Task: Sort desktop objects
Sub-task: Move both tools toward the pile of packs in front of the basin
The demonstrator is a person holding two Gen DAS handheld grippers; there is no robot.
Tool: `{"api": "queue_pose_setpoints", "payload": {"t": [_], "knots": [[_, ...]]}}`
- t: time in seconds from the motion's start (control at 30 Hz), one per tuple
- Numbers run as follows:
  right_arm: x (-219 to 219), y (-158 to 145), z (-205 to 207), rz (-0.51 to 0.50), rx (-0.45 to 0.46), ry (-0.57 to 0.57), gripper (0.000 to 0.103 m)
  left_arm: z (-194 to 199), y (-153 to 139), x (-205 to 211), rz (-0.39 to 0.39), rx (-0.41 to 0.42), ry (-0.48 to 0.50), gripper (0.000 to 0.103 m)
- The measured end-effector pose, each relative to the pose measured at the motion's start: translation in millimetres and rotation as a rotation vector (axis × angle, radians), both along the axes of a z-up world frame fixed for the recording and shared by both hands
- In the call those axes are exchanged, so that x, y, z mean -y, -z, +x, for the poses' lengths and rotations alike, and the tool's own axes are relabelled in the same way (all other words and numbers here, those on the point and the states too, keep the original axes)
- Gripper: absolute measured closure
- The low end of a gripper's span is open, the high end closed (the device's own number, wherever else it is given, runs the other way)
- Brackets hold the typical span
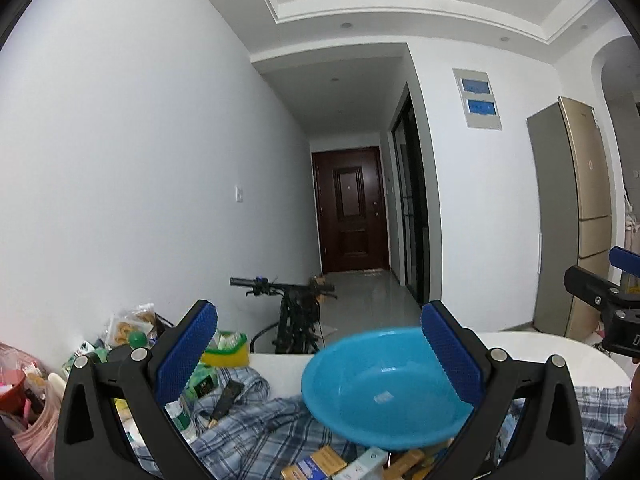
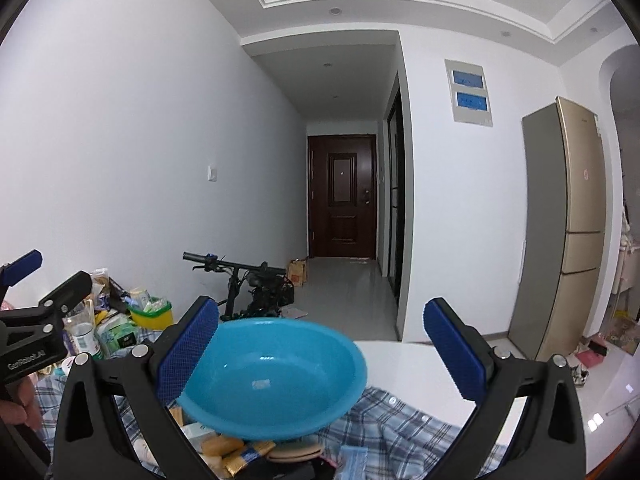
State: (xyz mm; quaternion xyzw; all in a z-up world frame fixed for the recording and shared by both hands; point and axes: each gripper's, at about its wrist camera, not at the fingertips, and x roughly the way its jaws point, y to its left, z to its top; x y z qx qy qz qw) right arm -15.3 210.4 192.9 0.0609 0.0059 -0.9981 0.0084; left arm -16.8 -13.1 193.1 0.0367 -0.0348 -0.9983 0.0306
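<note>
White and glossy, the rounded tabletop [image 2: 416,364] spreads from the near clutter toward the far hallway, and a crumpled blue-and-white checked cloth [image 2: 400,428] covers most of its near part. Above the cloth sits the round light-blue plastic basin [image 1: 384,388], tilted with its hollow facing the cameras; whether it rests on the pile beneath or is lifted off it cannot be told. The left gripper [image 1: 320,356] is spread wide, and its right blue pad overlaps the basin's right rim, though contact there cannot be confirmed. The right gripper [image 2: 322,354] is equally wide apart, with its left blue pad against or just in front of the basin's left rim; the far pad stands well clear of it. At the far left edge of the table stands a yellow rectangular tub with a green rim [image 2: 154,316], holding small packets, and beside it a heap of bottles and snack bags lies against the wall. Just below the basin lie several flat golden-yellow packets [image 2: 240,456] and a pale boxed item [image 1: 368,464]. A slim black bar-shaped object [image 1: 228,400] lies on the cloth, left of the basin.
</note>
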Motion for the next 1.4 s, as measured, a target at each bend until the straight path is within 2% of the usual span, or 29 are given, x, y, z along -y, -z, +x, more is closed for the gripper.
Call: {"api": "queue_pose_setpoints", "payload": {"t": [0.13, 0.3, 0.47, 0.57, 0.63, 0.7, 0.77, 0.9, 1.03, 1.2, 1.4], "knots": [[0, -4, -2, -0.004, 0.034, -0.006, 0.0, 0, -5, 1, 0.012, 0.011, 0.017, 0.0], [-4, 12, -17, -0.004, 0.185, -0.019, 0.0, -8, 6, -4, -0.024, 0.095, 0.028, 0.0], [-15, 35, -19, -0.019, 0.249, -0.005, 0.0, -18, 35, -1, 0.001, 0.217, 0.029, 0.0], [-19, 53, -21, -0.015, 0.313, -0.005, 0.0, -25, 57, -3, -0.009, 0.315, 0.031, 0.0], [-21, 68, -19, -0.014, 0.355, -0.004, 0.0, -29, 71, -3, 0.016, 0.403, 0.078, 0.0], [-23, 82, -14, -0.017, 0.385, -0.004, 0.0, -27, 84, -5, 0.033, 0.444, 0.104, 0.0], [-24, 91, -11, -0.019, 0.407, -0.005, 0.0, -25, 94, -8, 0.02, 0.471, 0.088, 0.0], [-24, 110, -9, -0.025, 0.461, -0.01, 0.0, -26, 116, -9, 0.046, 0.538, 0.098, 0.0], [-21, 123, -7, -0.02, 0.505, -0.016, 0.0, -22, 128, -11, 0.052, 0.577, 0.086, 0.0], [-22, 127, -2, -0.037, 0.518, -0.02, 0.0, -20, 129, -13, 0.043, 0.583, 0.086, 0.0], [-24, 131, 2, 0.01, 0.512, 0.005, 0.0, -20, 137, -30, 0.042, 0.61, 0.143, 0.0]]}}
